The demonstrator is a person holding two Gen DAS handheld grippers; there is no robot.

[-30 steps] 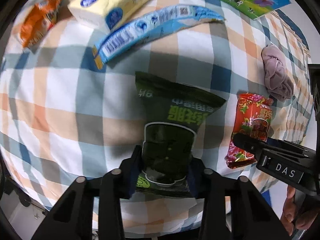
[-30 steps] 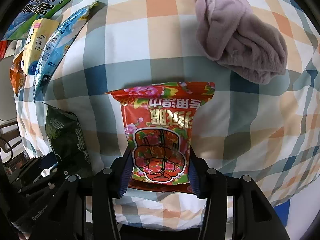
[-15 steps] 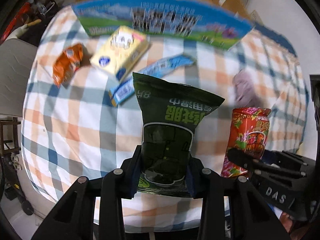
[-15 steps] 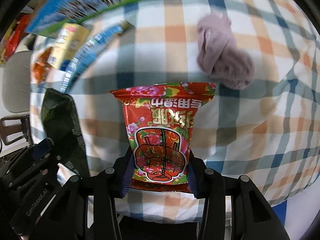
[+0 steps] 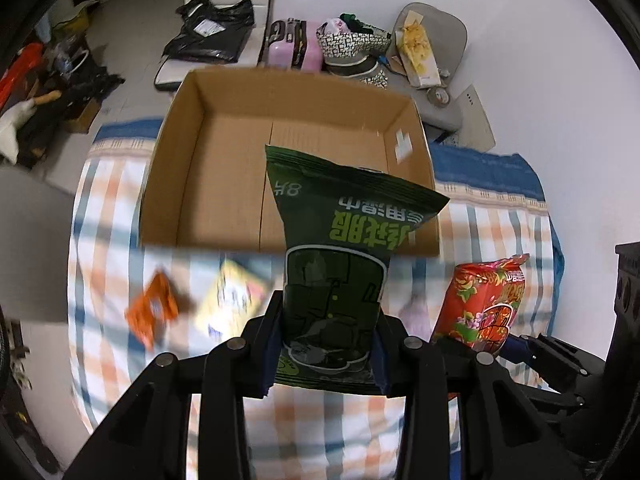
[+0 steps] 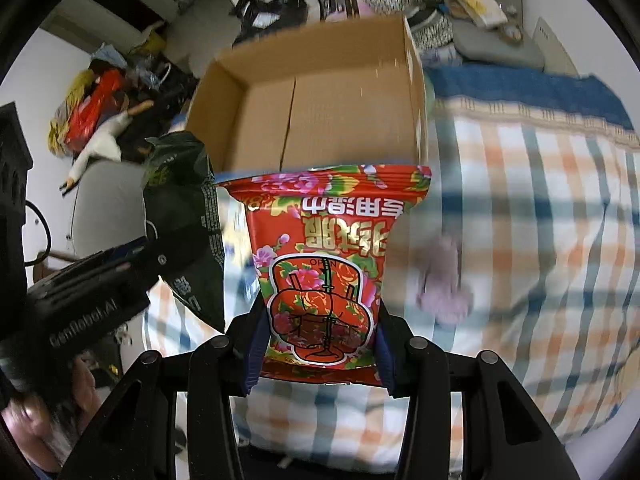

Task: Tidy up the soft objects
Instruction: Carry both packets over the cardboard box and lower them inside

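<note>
Green packet (image 5: 340, 264) pinched in left gripper (image 5: 326, 354), red packet (image 6: 324, 264) in right gripper (image 6: 318, 354); carry both level over the box (image 5: 224, 168) before releasing.

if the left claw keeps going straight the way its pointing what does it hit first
Probably the cardboard box: the left claw, shut on the green packet, points at its open inside, so the packet's top edge would arrive first. Depth is unclear.

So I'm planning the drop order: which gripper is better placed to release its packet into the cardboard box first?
Probably the left gripper: its green packet already overlaps the cardboard box opening, while the right gripper's red packet sits before the near wall.
</note>
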